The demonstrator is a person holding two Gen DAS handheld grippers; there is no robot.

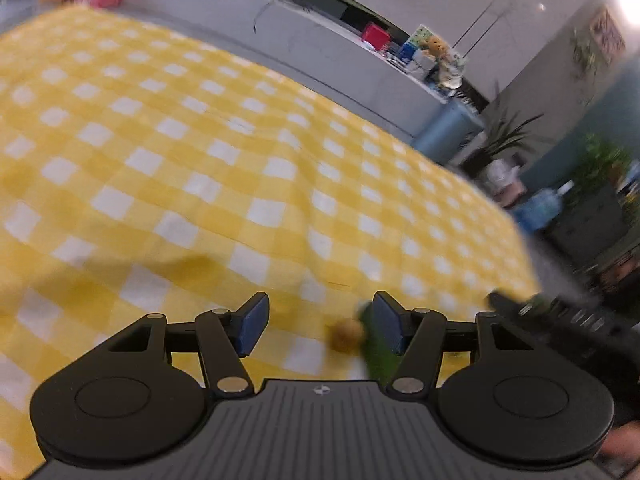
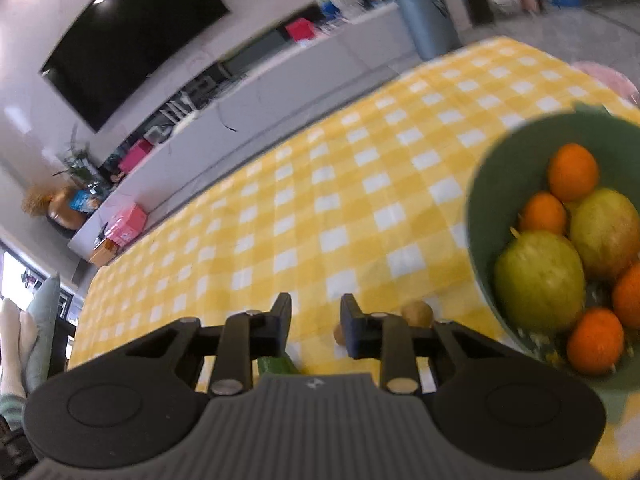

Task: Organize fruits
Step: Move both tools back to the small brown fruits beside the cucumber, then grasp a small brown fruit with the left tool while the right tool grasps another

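In the right wrist view a green bowl (image 2: pixel 480 204) sits on the yellow checked cloth at the right, holding several oranges (image 2: pixel 573 172) and two green-yellow apples (image 2: pixel 540 280). My right gripper (image 2: pixel 315 322) is open and empty, left of the bowl. Two small brown fruits (image 2: pixel 417 313) lie on the cloth just past its right finger, and a green object (image 2: pixel 276 365) shows under the gripper. In the left wrist view my left gripper (image 1: pixel 320 326) is open and empty over the cloth. A small brown fruit (image 1: pixel 346 334) and a blurred green object (image 1: pixel 378 354) lie by its right finger.
The table is covered by the yellow checked cloth (image 1: pixel 200 160). A grey low cabinet (image 2: pixel 280 80) with boxes and a TV (image 2: pixel 132 36) stand beyond it. The other gripper's dark body (image 1: pixel 560 316) shows at the right in the left wrist view. Plants and a blue bin stand far right.
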